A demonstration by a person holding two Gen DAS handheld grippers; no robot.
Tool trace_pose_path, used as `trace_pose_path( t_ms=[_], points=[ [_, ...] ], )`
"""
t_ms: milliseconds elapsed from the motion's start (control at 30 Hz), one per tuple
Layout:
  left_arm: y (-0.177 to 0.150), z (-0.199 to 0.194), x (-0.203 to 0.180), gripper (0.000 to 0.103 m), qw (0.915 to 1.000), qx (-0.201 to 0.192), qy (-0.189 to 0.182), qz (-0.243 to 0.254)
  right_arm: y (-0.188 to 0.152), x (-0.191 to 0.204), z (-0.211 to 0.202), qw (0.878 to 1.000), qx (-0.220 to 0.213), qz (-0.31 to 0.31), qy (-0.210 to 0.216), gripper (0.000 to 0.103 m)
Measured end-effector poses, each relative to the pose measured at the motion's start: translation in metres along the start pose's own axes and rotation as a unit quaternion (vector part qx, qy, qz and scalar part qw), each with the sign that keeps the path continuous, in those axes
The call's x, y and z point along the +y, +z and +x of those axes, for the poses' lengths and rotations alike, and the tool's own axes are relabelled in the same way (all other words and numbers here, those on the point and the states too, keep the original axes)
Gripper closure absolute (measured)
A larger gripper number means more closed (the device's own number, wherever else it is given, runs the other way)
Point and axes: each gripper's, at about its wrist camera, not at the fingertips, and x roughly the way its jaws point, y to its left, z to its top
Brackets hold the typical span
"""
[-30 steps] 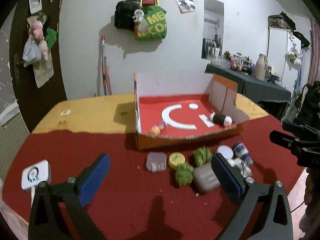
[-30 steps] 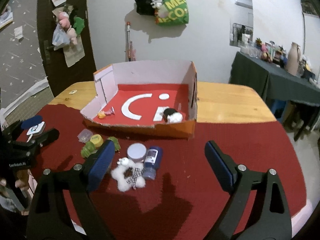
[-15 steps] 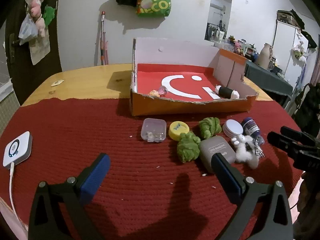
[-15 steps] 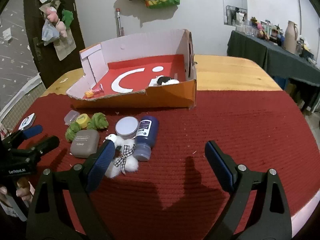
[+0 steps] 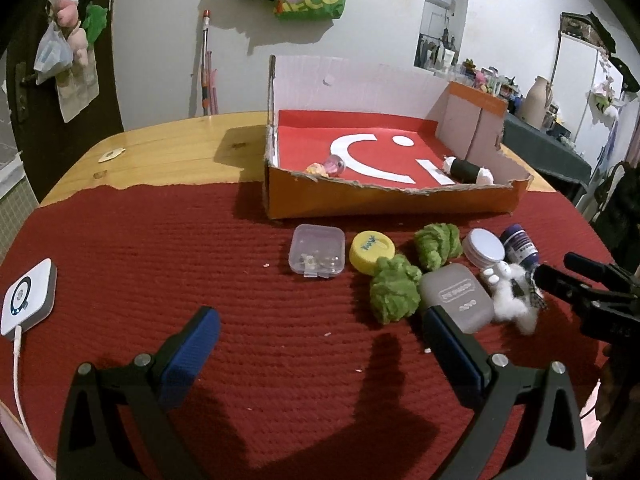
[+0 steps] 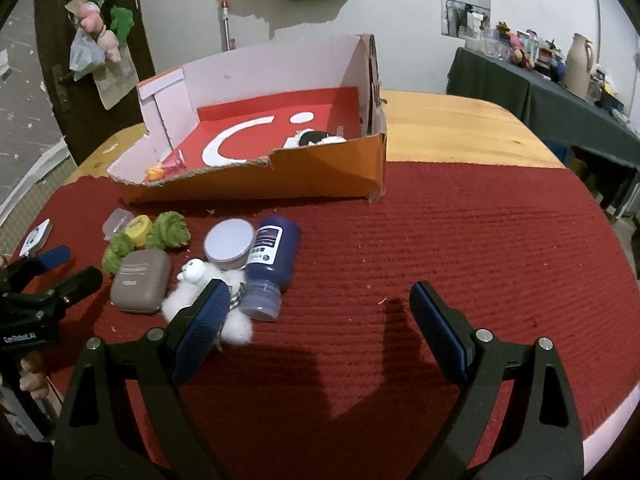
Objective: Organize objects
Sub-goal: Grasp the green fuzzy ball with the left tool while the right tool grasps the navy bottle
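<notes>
An orange cardboard box [image 5: 392, 200] with a red floor holds a black-and-white roll [image 5: 467, 169] and small trinkets [image 5: 326, 168]. In front of it lie a clear case [image 5: 318, 256], a yellow lid [image 5: 372, 251], two green pompoms [image 5: 394, 294], a grey case [image 5: 458, 298], a white tin [image 5: 483, 245], a blue bottle [image 6: 272, 260] and a white plush toy [image 6: 208, 292]. My left gripper [image 5: 320, 344] is open and empty, low over the mat, its right finger by the grey case. My right gripper [image 6: 320, 316] is open and empty, its left finger over the plush toy.
A white charger [image 5: 28, 300] with a cable lies at the mat's left edge. The red mat [image 6: 440, 240] covers the near part of a wooden table [image 5: 168, 148]. A dark side table [image 6: 540, 100] with clutter stands at the right.
Both grippers have dropped lower and moved forward toward the row of objects, which now look larger and nearer. Both stay open. Nothing on the mat has moved.
</notes>
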Motion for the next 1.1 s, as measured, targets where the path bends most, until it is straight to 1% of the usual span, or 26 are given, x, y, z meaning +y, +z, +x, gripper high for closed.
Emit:
trace_pose_path(
  t_ms=[333, 500, 867, 967, 1100],
  points=[
    [0.007, 0.008, -0.002, 0.0, 0.9999, 0.015, -0.003, 0.008, 0.002, -0.007, 0.009, 1.0, 0.018, 0.004, 0.006, 0.011],
    [0.01, 0.012, -0.002, 0.0, 0.9997, 0.019, 0.003, 0.016, 0.003, -0.014, 0.01, 1.0, 0.019, 0.0, -0.013, 0.011],
    [0.013, 0.018, -0.003, 0.0, 0.9996, 0.025, 0.005, 0.013, 0.007, -0.015, 0.014, 1.0, 0.026, -0.01, -0.004, 0.011],
    [0.014, 0.02, -0.003, 0.004, 0.9996, 0.026, -0.002, 0.008, 0.009, -0.011, 0.015, 0.999, 0.026, -0.02, -0.009, 0.011],
    [0.015, 0.021, -0.003, 0.013, 0.9992, 0.031, -0.026, 0.002, 0.01, -0.006, 0.018, 0.999, 0.029, -0.031, -0.007, 0.012]
  ],
)
